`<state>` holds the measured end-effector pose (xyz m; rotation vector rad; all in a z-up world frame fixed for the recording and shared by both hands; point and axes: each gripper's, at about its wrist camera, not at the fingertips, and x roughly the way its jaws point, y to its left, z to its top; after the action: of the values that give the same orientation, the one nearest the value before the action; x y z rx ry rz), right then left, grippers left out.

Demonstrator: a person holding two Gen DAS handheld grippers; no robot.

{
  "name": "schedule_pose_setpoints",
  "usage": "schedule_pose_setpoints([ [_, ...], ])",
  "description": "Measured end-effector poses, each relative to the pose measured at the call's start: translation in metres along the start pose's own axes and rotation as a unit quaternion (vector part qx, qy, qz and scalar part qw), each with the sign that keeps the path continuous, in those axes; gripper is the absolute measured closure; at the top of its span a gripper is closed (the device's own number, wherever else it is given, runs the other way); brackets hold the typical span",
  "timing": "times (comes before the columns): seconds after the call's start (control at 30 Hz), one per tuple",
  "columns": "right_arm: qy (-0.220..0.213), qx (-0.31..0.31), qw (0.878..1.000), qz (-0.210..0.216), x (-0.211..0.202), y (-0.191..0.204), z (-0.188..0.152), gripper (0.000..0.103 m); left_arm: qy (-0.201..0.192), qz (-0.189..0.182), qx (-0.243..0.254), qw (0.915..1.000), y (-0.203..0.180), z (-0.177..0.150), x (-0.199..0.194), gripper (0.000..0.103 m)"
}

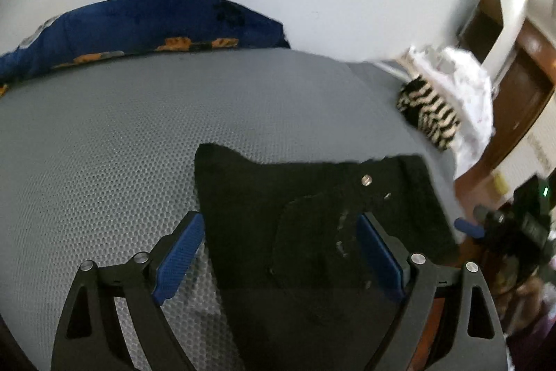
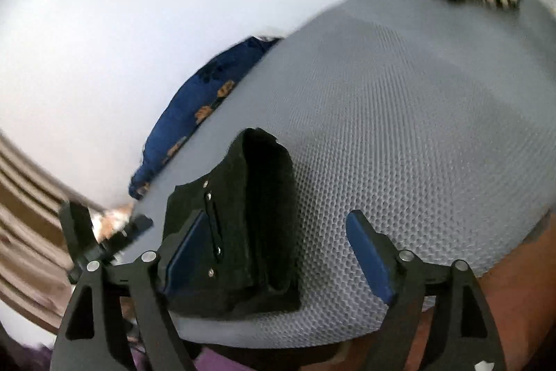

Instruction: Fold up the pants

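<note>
The black pants (image 1: 312, 218) lie folded into a compact stack on the grey mesh mattress (image 1: 121, 145), with a metal button showing on top. My left gripper (image 1: 279, 252) stands open just above them, its blue pads wide apart on either side of the stack and not pressing it. In the right wrist view the pants (image 2: 243, 214) sit by the left finger, near the mattress's front edge. My right gripper (image 2: 278, 252) is open too, with bare mesh in front of its right pad. The right gripper (image 1: 500, 228) also shows at the far right of the left wrist view.
A dark blue pillow with orange prints (image 1: 139, 23) lies along the back of the mattress against a white wall. A zebra-striped cloth (image 1: 427, 113) and a white cloth (image 1: 465, 86) sit at the right end. Brown wooden furniture (image 1: 521, 86) stands beyond the bed's edge.
</note>
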<state>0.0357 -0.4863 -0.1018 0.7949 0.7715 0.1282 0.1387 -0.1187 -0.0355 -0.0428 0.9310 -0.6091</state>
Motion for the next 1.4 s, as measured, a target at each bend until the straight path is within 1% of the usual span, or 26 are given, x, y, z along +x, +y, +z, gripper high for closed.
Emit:
schedule_pose_setpoints([
  [0.07,0.014,0.011,1.000,0.011,0.012,-0.001,-0.001,0.019,0.007,0.008,0.020,0.9998,-0.004,-0.003,0.012,0.014],
  [0.13,0.029,0.001,1.000,0.012,0.021,0.005,-0.010,0.015,0.018,0.033,0.038,0.9986,-0.007,-0.004,0.026,0.014],
  [0.17,0.044,-0.008,0.999,0.012,0.031,0.010,-0.013,0.018,0.024,0.046,0.046,0.9976,-0.006,-0.006,0.032,0.014],
  [0.2,0.050,-0.011,0.999,0.015,0.038,0.013,-0.014,0.026,0.036,0.069,0.054,0.9955,-0.004,-0.008,0.041,0.014],
  [0.23,0.059,-0.019,0.998,0.024,0.045,0.017,-0.017,0.066,0.047,0.076,0.049,0.9948,0.002,-0.011,0.047,0.014],
  [0.27,0.079,-0.038,0.996,0.017,0.054,0.025,-0.021,0.082,0.051,0.064,0.033,0.9961,0.010,-0.012,0.049,0.012],
  [0.33,0.079,-0.050,0.996,0.010,0.056,0.031,-0.025,0.084,0.045,0.042,-0.019,0.9979,0.032,-0.013,0.048,0.010],
  [0.4,0.089,-0.020,0.995,0.045,0.058,0.028,-0.023,0.086,0.037,0.043,-0.044,0.9974,0.049,-0.012,0.045,0.009],
  [0.47,0.097,0.031,0.989,0.104,0.064,0.025,-0.023,0.088,0.032,0.051,-0.050,0.9969,0.058,-0.013,0.040,0.009],
  [0.5,0.101,0.038,0.988,0.112,0.065,0.026,-0.024,0.088,0.032,0.055,-0.050,0.9967,0.060,-0.013,0.039,0.008],
  [0.6,0.107,0.046,0.988,0.103,0.070,0.016,-0.030,0.088,0.031,0.054,-0.045,0.9970,0.059,-0.014,0.036,0.008],
  [0.63,0.115,0.059,0.987,0.096,0.074,0.005,-0.032,0.085,0.029,0.054,-0.041,0.9972,0.057,-0.015,0.034,0.008],
  [0.7,0.123,0.100,0.981,0.113,0.079,-0.015,-0.034,0.084,0.028,0.062,-0.034,0.9971,0.056,-0.016,0.032,0.008],
  [0.73,0.122,0.097,0.981,0.113,0.078,-0.015,-0.033,0.082,0.029,0.064,-0.034,0.9969,0.055,-0.015,0.031,0.009],
  [0.77,0.120,0.082,0.984,0.107,0.075,-0.011,-0.030,0.077,0.027,0.065,-0.038,0.9968,0.055,-0.012,0.028,0.009],
  [0.83,0.083,0.023,0.993,0.078,0.058,0.007,-0.020,0.073,0.002,0.059,-0.046,0.9972,0.054,-0.007,0.014,0.009],
  [0.93,0.038,-0.032,0.997,0.054,0.037,0.031,-0.004,0.073,-0.041,0.045,-0.045,0.9971,0.050,0.004,-0.007,0.009],
  [1.0,0.016,-0.074,0.995,0.070,0.030,0.053,0.005,0.071,-0.053,0.033,-0.031,0.9975,0.048,0.014,-0.008,0.009],
  [1.07,0.019,-0.112,0.989,0.093,0.037,0.079,0.011,0.065,-0.055,0.031,-0.022,0.9978,0.046,0.023,-0.002,0.009],
  [1.13,0.027,-0.129,0.984,0.116,0.053,0.094,0.014,0.065,-0.062,0.018,-0.007,0.9979,0.043,0.029,0.005,0.009],
  [1.17,0.033,-0.131,0.984,0.120,0.063,0.097,0.017,0.065,-0.068,0.023,0.007,0.9974,0.041,0.032,0.012,0.009],
  [1.23,0.040,-0.135,0.985,0.096,0.090,0.096,0.023,0.065,-0.057,0.029,0.026,0.9976,0.038,0.037,0.027,0.009],
  [1.3,0.056,-0.132,0.985,0.097,0.109,0.091,0.024,0.071,-0.022,0.056,0.036,0.9975,0.041,0.037,0.052,0.009],
  [1.33,0.065,-0.133,0.986,0.080,0.119,0.085,0.024,0.080,-0.013,0.065,0.034,0.9972,0.042,0.038,0.059,0.009],
  [1.37,0.067,-0.135,0.987,0.063,0.123,0.083,0.024,0.089,-0.008,0.058,0.020,0.9981,0.049,0.036,0.065,0.009],
  [1.4,0.070,-0.130,0.988,0.048,0.127,0.077,0.024,0.094,-0.009,0.046,0.002,0.9989,0.056,0.035,0.068,0.009],
])
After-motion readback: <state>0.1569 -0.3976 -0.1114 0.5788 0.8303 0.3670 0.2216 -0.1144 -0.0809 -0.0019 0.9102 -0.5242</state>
